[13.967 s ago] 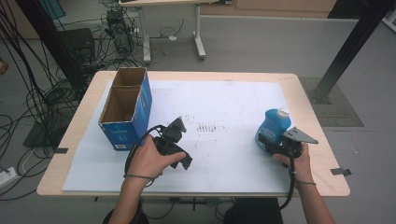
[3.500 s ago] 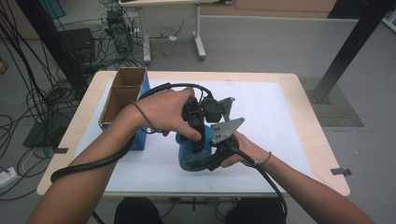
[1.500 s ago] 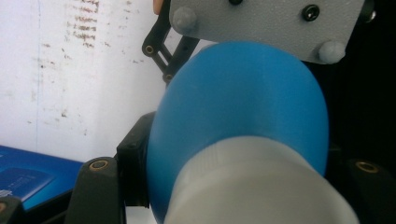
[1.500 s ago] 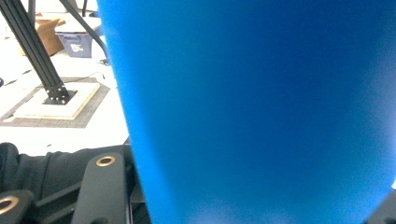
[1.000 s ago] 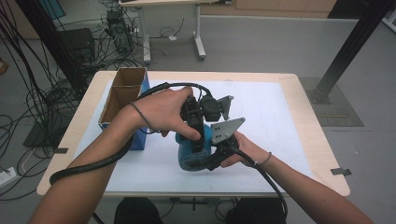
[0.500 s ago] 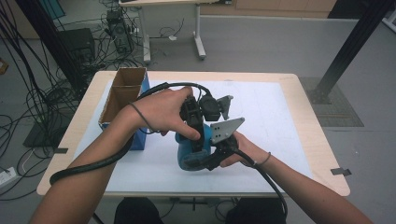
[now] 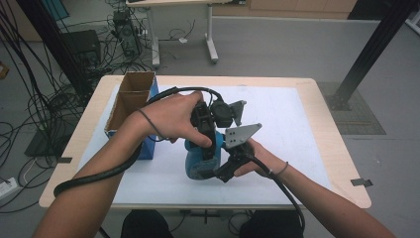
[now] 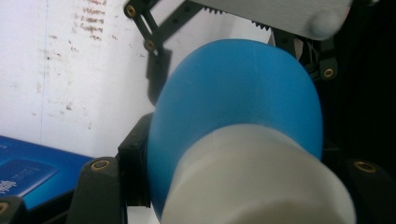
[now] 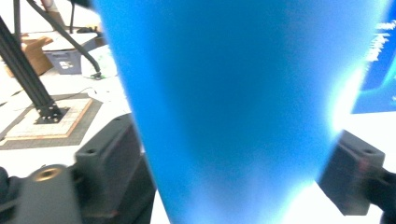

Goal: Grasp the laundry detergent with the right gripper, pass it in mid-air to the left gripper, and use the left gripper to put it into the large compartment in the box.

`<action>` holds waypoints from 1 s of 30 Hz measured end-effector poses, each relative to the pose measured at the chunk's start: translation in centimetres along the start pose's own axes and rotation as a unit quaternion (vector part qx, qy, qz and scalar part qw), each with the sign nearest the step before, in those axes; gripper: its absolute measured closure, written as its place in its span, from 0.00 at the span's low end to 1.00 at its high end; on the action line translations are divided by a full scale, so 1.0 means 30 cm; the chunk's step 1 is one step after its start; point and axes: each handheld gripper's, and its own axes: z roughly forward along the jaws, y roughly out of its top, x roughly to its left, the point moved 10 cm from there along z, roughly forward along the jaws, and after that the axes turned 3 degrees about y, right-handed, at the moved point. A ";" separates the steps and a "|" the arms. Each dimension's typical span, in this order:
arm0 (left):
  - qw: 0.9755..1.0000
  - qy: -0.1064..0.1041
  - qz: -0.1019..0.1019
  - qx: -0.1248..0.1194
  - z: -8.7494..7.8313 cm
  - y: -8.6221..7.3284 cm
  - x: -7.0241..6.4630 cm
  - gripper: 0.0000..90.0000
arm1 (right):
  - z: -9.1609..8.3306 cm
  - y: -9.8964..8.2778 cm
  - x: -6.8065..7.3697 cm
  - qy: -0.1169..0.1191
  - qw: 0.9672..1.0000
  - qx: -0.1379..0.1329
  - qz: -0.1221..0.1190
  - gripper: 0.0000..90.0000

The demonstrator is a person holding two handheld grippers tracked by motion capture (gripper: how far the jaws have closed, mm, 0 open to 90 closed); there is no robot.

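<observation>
A blue bottle point(image 7: 200, 161) with a white cap point(image 8: 261, 186) stands at the middle of the table. My left gripper point(image 7: 210, 143) comes down on its top and is shut on it, one jaw on each side point(image 8: 233, 186). My right gripper point(image 7: 216, 171) reaches in from the right at the bottle's lower body point(image 9: 233, 93). Its jaws have just been opening: in the right gripper view point(image 9: 231, 177) the left pad point(image 9: 112, 158) stays near the bottle, while the right pad point(image 9: 350, 182) stands off it.
An open cardboard box with blue sides point(image 7: 131, 104) stands at the table's left, close to my left forearm. A white sheet point(image 7: 292, 119) covers the tabletop. Cables and a desk frame lie on the floor beyond the far edge.
Since the earliest frame the bottle has come from the table's right side to the middle, and my left gripper has closed on its top. Over the last second both hands keep still.
</observation>
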 end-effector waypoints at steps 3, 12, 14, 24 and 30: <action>1.000 0.000 0.001 -0.002 -0.006 0.001 -0.001 0.41 | -0.002 -0.005 -0.008 -0.007 1.000 0.003 0.003 0.04; 1.000 0.002 -0.004 -0.003 -0.005 0.002 0.005 0.41 | -0.007 -0.002 -0.007 -0.010 1.000 0.007 -0.010 0.02; 1.000 0.004 -0.005 -0.005 -0.009 0.000 0.008 0.41 | -0.012 -0.007 -0.007 -0.011 1.000 0.012 -0.006 0.02; 1.000 0.006 -0.008 -0.005 -0.011 0.001 0.017 0.41 | -0.091 -0.021 -0.032 -0.029 0.999 0.030 -0.005 0.02; 1.000 0.006 -0.011 -0.007 -0.012 0.005 0.021 0.41 | -0.138 -0.052 -0.053 -0.043 0.998 0.053 0.008 0.02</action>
